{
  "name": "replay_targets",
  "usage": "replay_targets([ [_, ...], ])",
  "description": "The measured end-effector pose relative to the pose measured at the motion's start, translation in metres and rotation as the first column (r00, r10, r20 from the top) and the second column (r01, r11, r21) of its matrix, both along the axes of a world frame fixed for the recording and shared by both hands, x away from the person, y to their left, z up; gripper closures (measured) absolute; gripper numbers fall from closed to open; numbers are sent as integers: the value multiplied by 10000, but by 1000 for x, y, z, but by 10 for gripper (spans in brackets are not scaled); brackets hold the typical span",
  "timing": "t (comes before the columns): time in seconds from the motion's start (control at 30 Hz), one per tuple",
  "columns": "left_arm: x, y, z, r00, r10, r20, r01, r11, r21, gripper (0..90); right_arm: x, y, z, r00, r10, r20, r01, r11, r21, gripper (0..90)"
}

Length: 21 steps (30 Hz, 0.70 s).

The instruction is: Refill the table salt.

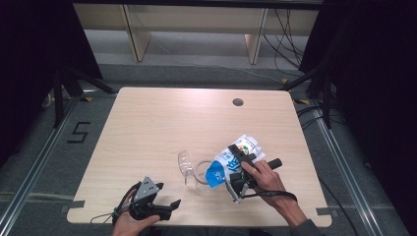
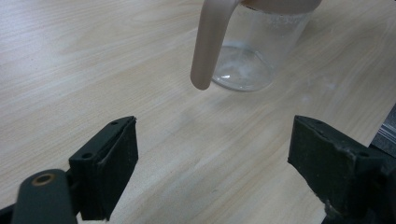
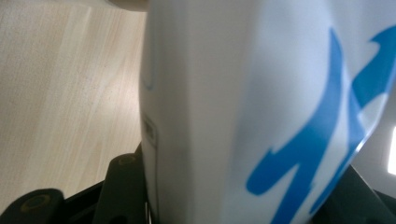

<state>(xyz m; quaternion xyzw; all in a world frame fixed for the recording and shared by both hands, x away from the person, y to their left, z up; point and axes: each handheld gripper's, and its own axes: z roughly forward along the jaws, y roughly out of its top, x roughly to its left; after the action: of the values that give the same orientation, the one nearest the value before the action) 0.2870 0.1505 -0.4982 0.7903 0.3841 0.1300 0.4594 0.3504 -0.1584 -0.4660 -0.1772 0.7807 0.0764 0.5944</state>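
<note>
A white and blue carton [image 1: 227, 162] is tilted, with its lower blue end over the mouth of a clear glass jug [image 1: 193, 169] near the table's front middle. My right gripper [image 1: 241, 164] is shut on the carton's sides. In the right gripper view the carton [image 3: 243, 116] sits between the two black jaws of my right gripper [image 3: 238, 193]. My left gripper [image 1: 168, 196] rests near the front left edge, open and holding nothing. In the left gripper view the jug [image 2: 247, 56] and its pale handle [image 2: 210, 42] stand beyond the wide-apart jaws of my left gripper [image 2: 215, 168].
The light wooden table [image 1: 147, 128] has a round cable hole [image 1: 238, 102] at the back right. Dark curtains hang at both sides, and wooden furniture legs [image 1: 135, 34] stand behind the table. A "5" mark [image 1: 78, 132] is on the floor at the left.
</note>
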Motion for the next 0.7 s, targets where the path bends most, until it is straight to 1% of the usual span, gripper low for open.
replay_targets([
  [0.07, 0, 0, 0, 10000, 16, 22, -16, 10000, -46, 154, 1, 1, 0, 10000, 88, 18, -87, 9999, -61, 510],
  [0.13, 0, 0, 0, 10000, 18, 26, -18, 10000, -41, 154, 2, 2, 2, 9994, 300, 154, -296, 9993, -249, 510],
  [0.17, 0, 0, 0, 10000, 17, 18, -17, 10000, -49, 154, 2, 2, 2, 9995, 280, 173, -275, 9992, -277, 510],
  [0.2, 0, 0, 0, 10000, 8, 27, -8, 10000, -49, 154, 1, 1, 1, 9996, 230, 169, -227, 9996, -186, 511],
  [0.23, 0, 0, 0, 10000, -1, -5, 1, 10000, 12, 154, 1, 1, 1, 9996, 240, 175, -237, 9995, -194, 510],
  [0.27, 0, 0, 0, 10000, -13, 6, 13, 10000, 7, 153, 2, 2, 1, 9991, 339, 245, -334, 9992, -197, 510],
  [0.3, 0, 0, 0, 10000, 1, -2, -1, 10000, 9, 154, 3, 3, 4, 9977, 570, 353, -547, 9965, -624, 511],
  [0.33, 0, 0, 0, 10000, 13, -4, -13, 10000, 1, 154, 3, 4, 5, 9969, 674, 405, -642, 9951, -755, 511],
  [0.4, 0, 0, 0, 10000, 1, 34, -1, 10000, -35, 154, 3, 3, 3, 9981, 527, 325, -509, 9972, -548, 511],
  [0.47, 0, 0, 0, 10000, 0, -9, 0, 10000, 11, 154, 3, 3, 3, 9975, 560, 436, -538, 9973, -501, 511],
  [0.53, 0, 0, 0, 10000, -25, -6, 25, 10000, 31, 154, 3, 3, 2, 9976, 583, 383, -561, 9968, -565, 511],
  [0.57, 0, 0, 0, 10000, -17, -15, 17, 10000, 26, 154, 2, 3, 2, 9978, 508, 424, -480, 9968, -640, 512],
  [0.6, 0, 0, 0, 10000, -29, 5, 29, 10000, 32, 154, 2, 3, 2, 9971, 585, 477, -558, 9969, -563, 512],
  [0.63, 0, 0, 0, 10000, -28, 1, 28, 10000, 31, 154, 2, 3, 3, 9972, 577, 475, -547, 9966, -614, 512],
  [0.67, 0, 0, 0, 10000, -5, -5, 5, 10000, 20, 154, 1, 2, 0, 9990, 321, 301, -311, 9990, -323, 512],
  [0.7, 0, 0, 0, 10000, 11, 26, -10, 10000, -35, 154, 1, 1, -2, 9994, 204, 287, -202, 9998, -80, 512],
])
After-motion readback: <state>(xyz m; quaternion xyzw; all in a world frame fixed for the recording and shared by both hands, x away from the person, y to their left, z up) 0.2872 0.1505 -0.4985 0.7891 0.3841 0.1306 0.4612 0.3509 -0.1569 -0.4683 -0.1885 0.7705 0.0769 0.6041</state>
